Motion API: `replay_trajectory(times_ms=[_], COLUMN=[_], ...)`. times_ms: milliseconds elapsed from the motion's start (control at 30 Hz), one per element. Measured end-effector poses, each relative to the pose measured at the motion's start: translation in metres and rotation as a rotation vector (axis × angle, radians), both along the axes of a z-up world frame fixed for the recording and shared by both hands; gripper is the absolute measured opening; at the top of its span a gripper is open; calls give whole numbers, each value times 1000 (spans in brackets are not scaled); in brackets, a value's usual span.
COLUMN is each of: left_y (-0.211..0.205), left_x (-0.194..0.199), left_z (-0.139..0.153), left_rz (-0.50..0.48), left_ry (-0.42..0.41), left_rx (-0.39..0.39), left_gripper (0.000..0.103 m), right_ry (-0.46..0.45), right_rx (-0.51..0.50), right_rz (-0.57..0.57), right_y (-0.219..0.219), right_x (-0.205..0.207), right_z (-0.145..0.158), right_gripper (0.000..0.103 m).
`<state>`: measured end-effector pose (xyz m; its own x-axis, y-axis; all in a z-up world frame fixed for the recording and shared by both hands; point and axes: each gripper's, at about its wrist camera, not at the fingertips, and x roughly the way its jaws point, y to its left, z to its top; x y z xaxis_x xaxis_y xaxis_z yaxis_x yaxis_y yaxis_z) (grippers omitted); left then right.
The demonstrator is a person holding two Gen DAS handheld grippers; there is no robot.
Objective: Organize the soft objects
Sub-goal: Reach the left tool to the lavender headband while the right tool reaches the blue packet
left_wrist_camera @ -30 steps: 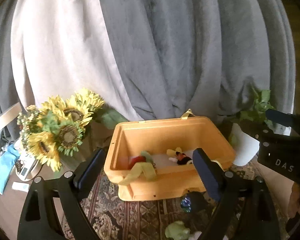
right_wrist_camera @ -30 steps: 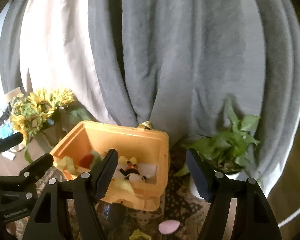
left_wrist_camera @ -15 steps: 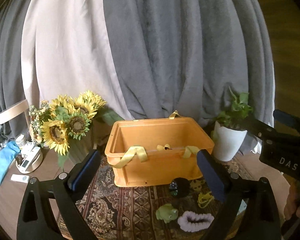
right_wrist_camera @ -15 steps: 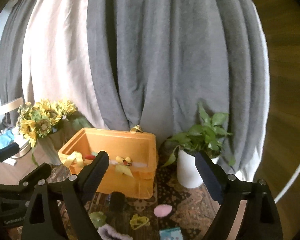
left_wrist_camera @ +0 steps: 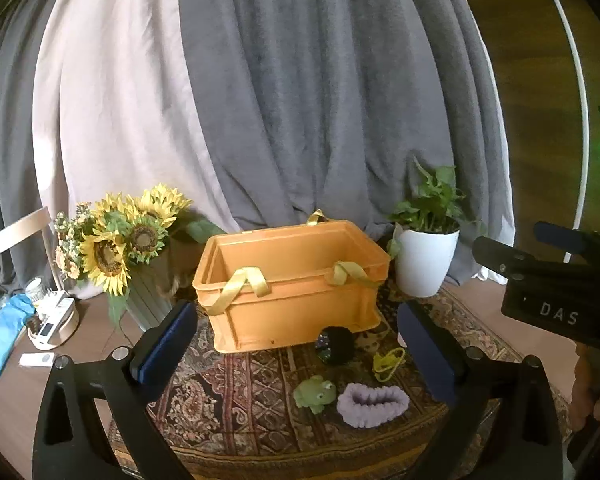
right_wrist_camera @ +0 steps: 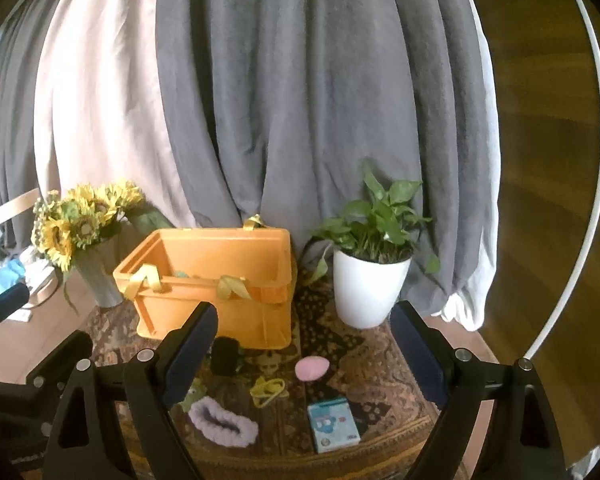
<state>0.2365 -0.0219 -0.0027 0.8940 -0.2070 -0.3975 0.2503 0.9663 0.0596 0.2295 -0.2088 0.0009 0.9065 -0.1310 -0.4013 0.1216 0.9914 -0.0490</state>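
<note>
On the patterned rug (left_wrist_camera: 228, 384) that covers the surface, an orange bin (left_wrist_camera: 296, 280) with yellow ribbon handles stands toward the back, between a vase of sunflowers (left_wrist_camera: 120, 236) and a potted plant (left_wrist_camera: 426, 256) in a white pot. Just in front of the bin lie the loose things: a dark round object (left_wrist_camera: 334, 345) closest to its front wall, a tangle of yellow bands (left_wrist_camera: 388, 362), a small green frog toy (left_wrist_camera: 315, 393), and a fuzzy lilac scrunchie (left_wrist_camera: 373, 399) nearest the person. From the right-hand camera a pink oval pad (right_wrist_camera: 311, 368) and a small light-blue packet (right_wrist_camera: 333, 423) also show, off to the right of the rest.

Both claws hang above the near edge of the rug. The left claw (left_wrist_camera: 298, 354) is spread wide with nothing between its pads, and the right claw (right_wrist_camera: 304, 354) is likewise released and empty. Neither touches anything.

To my eye this is the point of choosing a target: some things seem to sit in the bin already, though its contents are mostly hidden from here, and several soft pieces are left on the rug. The next move calls for one claw to drop toward a piece, probably the frog or the scrunchie, straddle it with the pads, and close gently, since these are squashy and could slip out if pinched at an edge. Then it must be lifted over the bin's front rim, clear of the ribbon handles.
</note>
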Motion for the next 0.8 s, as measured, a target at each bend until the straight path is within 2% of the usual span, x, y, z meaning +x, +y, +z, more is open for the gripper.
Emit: replay_trajectory(times_ms=[333,800], left_y=[-26,-56], left_x=[-16,-18], left_z=[-19,-70], left_rz=[25,41], left_ry=[1,117], left_rx=[11,54], left_gripper=[103,103], right_ry=[59,251], right_rx=[24,85], right_rz=[36,100], right_y=[-28,-55], right_x=[-5,11], right_z=[-23,-83], right_gripper=[89,89])
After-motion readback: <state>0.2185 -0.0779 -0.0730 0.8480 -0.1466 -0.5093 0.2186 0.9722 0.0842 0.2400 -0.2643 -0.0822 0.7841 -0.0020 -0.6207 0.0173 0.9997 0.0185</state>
